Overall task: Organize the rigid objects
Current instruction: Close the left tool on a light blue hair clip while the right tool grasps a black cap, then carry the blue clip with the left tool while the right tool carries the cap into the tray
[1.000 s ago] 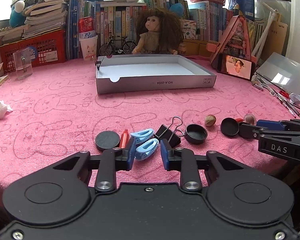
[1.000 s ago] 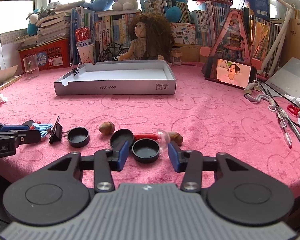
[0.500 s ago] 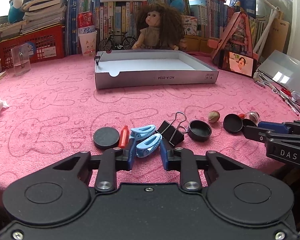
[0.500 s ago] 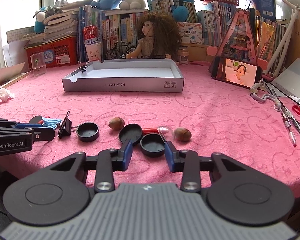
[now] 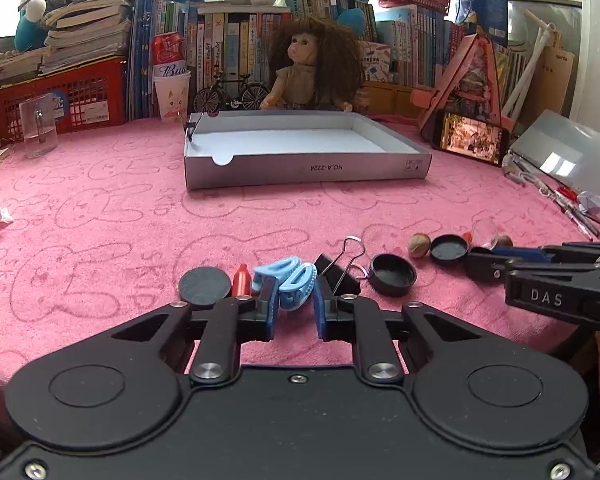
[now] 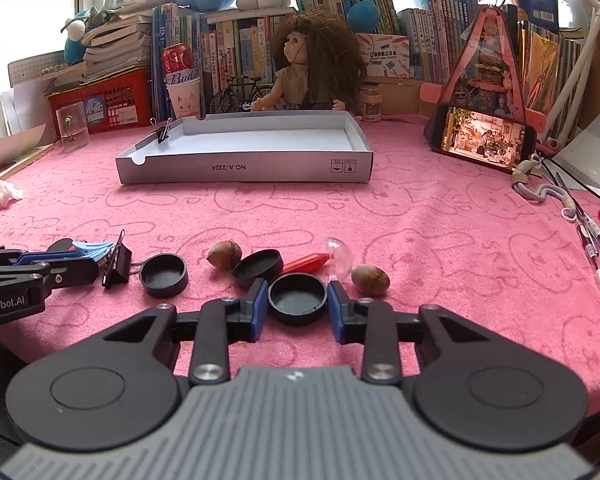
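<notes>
Pink towelling cover: spread over the desk, printed with rabbit outlines.
Left claw: jaws have just been closing; the blue pads now press on the nearer of two pale blue plastic clips, which lie side by side on the cloth.
Items beside left claw: flat black round disc and small red plastic cap-shaped piece to its left; black metal binder clip with wire handles to its right, then an upturned black round lid.
Right claw: jaws have just been closing; the blue pads sit against both sides of a shallow black round plastic lid, which rests open side up on the cloth.
Items beyond right claw: tilted black round cap, red tapered plastic piece, clear plastic dome, and two brown nuts, one left of the cap and one right of the dome.
Further left, right view: third black lid.
Grey cardboard tray with white inside: far side of the desk, well apart from both claws; a small black binder clip is on its left wall.
Behind tray: curly-haired doll, books, red plastic basket.
</notes>
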Action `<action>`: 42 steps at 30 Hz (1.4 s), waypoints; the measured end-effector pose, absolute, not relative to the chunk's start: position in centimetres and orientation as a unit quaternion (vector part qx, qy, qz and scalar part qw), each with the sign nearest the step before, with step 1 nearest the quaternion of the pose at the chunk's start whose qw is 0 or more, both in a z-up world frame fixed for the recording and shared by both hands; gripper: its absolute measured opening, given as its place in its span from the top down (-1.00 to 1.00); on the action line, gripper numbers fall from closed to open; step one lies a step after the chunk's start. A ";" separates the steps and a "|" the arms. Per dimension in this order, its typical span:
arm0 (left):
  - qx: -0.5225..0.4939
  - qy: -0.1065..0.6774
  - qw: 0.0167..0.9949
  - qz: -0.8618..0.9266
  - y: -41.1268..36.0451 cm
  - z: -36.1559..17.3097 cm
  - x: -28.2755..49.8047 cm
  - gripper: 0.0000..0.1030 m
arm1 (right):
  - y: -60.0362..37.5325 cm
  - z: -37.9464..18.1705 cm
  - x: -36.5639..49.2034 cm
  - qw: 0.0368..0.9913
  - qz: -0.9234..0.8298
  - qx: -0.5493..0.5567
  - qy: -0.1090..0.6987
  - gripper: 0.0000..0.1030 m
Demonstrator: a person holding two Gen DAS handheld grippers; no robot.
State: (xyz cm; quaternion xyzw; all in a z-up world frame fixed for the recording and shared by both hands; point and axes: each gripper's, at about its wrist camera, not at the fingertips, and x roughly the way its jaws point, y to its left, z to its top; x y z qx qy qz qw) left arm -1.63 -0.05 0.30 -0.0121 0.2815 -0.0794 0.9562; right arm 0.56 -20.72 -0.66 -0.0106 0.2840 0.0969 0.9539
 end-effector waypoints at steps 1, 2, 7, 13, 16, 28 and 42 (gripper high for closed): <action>-0.010 0.279 0.957 -0.081 -0.2 0.4 -1.6 0.67 | -20.8 -0.6 0.5 0.953 0.100 -0.008 0.285 0.29; -0.008 0.277 0.957 -0.084 -0.3 0.5 -1.6 0.67 | -20.8 -0.5 0.5 0.953 0.102 -0.007 0.286 0.29; -0.012 0.277 0.957 -0.090 -0.9 0.7 -1.4 0.67 | -20.9 0.2 0.1 0.955 0.120 0.008 0.273 0.29; -0.013 0.274 0.957 -0.092 -1.6 0.9 -0.7 0.68 | -19.8 0.3 0.2 0.953 0.135 0.009 0.270 0.29; -0.014 0.271 0.958 -0.092 -1.7 1.1 -0.7 0.68 | -19.7 0.4 0.2 0.954 0.135 0.007 0.268 0.29; -0.018 0.259 0.962 -0.081 -1.4 1.6 -0.6 0.70 | -20.3 0.6 0.5 0.957 0.119 0.016 0.263 0.29; -0.024 0.248 0.965 -0.077 -1.2 2.2 -0.4 0.70 | -20.3 1.1 0.9 0.960 0.114 0.019 0.255 0.29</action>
